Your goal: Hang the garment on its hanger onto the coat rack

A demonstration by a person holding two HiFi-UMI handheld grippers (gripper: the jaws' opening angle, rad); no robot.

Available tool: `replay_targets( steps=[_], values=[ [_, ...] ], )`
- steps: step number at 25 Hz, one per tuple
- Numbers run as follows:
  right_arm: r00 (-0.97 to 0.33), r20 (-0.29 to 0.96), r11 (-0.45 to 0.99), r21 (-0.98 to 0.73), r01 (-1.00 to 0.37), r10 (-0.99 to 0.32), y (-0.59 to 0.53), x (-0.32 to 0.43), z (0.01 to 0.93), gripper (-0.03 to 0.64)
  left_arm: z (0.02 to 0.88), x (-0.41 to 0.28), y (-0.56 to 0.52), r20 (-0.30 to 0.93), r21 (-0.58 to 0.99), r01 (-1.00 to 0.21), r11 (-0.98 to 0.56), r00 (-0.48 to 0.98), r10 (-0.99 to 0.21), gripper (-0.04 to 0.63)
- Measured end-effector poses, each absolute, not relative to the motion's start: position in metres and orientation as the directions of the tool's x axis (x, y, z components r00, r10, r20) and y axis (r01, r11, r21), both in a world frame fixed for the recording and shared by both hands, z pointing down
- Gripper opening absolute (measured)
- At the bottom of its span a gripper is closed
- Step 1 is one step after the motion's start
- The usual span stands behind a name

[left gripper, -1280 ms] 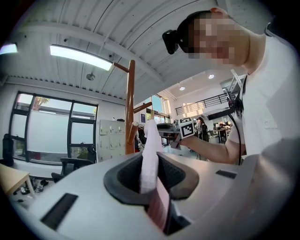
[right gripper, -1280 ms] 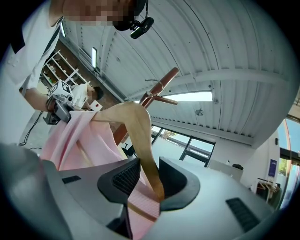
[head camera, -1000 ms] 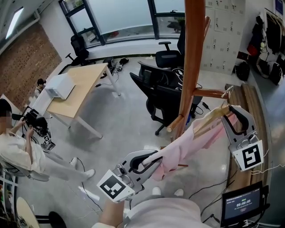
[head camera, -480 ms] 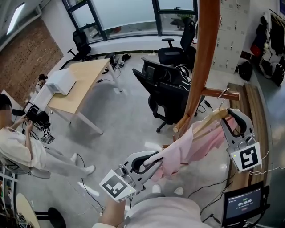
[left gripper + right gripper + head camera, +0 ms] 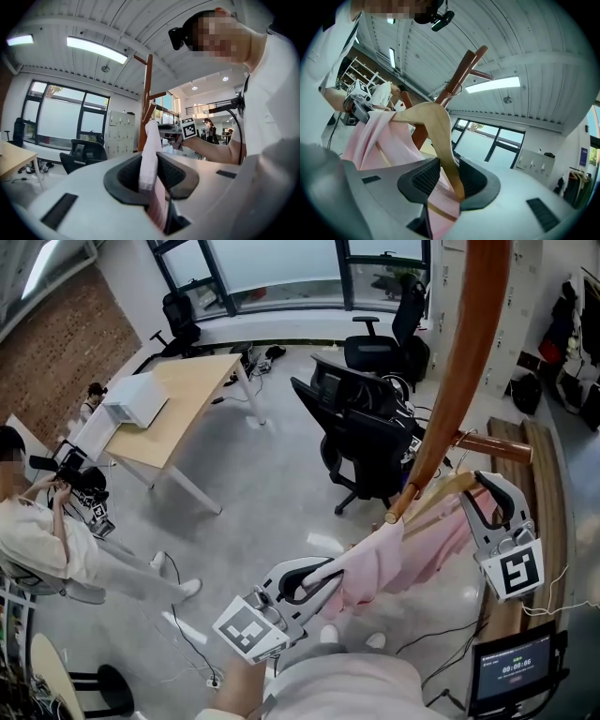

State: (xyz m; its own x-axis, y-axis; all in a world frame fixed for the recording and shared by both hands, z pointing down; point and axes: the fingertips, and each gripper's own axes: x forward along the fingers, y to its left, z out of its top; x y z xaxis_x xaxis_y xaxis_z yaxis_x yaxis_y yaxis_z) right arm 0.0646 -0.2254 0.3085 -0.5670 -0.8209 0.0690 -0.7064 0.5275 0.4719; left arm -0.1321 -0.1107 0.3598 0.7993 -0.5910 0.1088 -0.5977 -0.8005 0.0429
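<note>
Hanger (image 5: 441,494): hardly moved; hook seemingly not yet over coat rack peg (image 5: 492,446).
Left tool (image 5: 151,171): pinches garment (image 5: 394,554).
Right tool (image 5: 446,173): grips hanger.

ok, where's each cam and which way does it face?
Head view: on head, steeply down; left gripper, right gripper, own torso show.
Left gripper view: on left gripper, up along jaws shut on garment; own arm, torso.
Right gripper view: on right gripper, up along jaws shut on hanger; own sleeve.
Shared: all three see the coat rack.

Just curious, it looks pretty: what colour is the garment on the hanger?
Pale pink, the garment; it shows best in the head view.
</note>
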Motion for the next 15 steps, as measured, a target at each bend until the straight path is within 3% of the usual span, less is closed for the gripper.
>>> replay_targets(
  steps=[15],
  values=[
    [-0.603, 0.036, 0.549, 0.461, -0.697, -0.797, -0.229, 0.047, 0.310, 0.121, 0.352, -0.140, -0.094, 0.042, 0.029, -0.648, -0.761, 0.761, -0.647, 0.074]
  ],
)
